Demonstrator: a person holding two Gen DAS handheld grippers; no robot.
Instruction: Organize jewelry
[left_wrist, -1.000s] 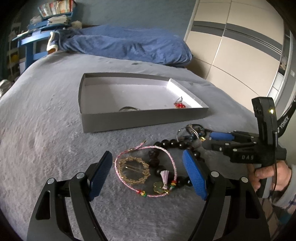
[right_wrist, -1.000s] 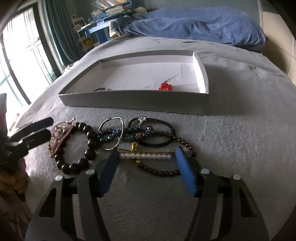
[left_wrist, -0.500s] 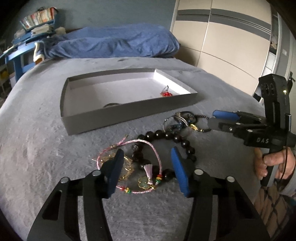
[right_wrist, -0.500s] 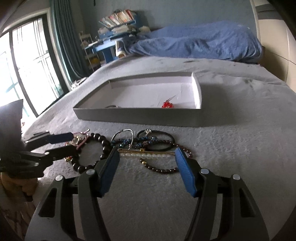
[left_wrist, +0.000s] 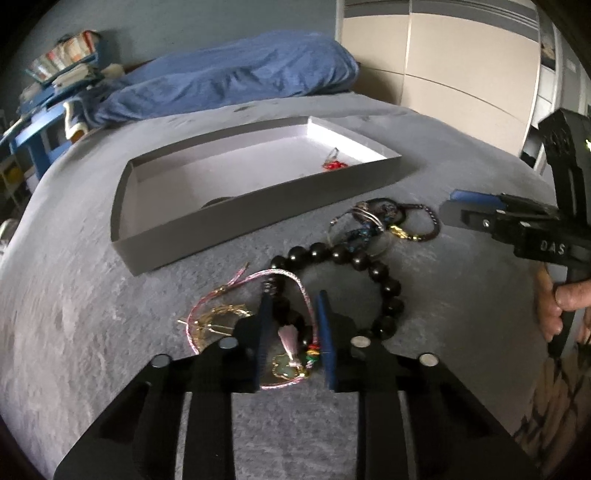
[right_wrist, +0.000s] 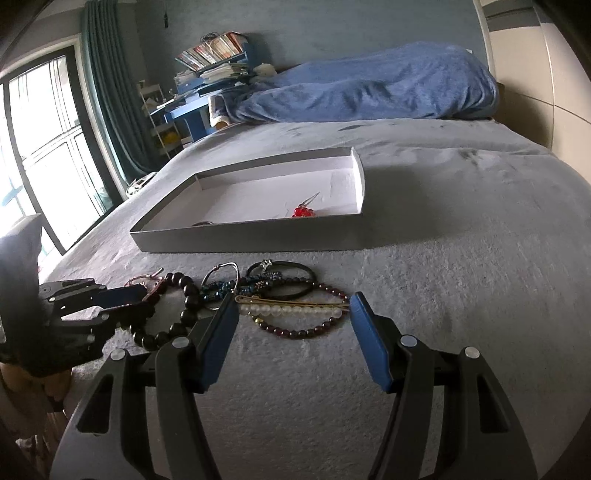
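Closing left hand-held gripper (left_wrist: 291, 328) around pink cord bracelet (left_wrist: 284, 275), not clamped

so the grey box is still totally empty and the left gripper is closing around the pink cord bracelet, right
Not empty: the right wrist view shows a red beaded piece lying inside the grey box. The rest holds: the left gripper has just been closing, with the pink cord bracelet between its jaws.
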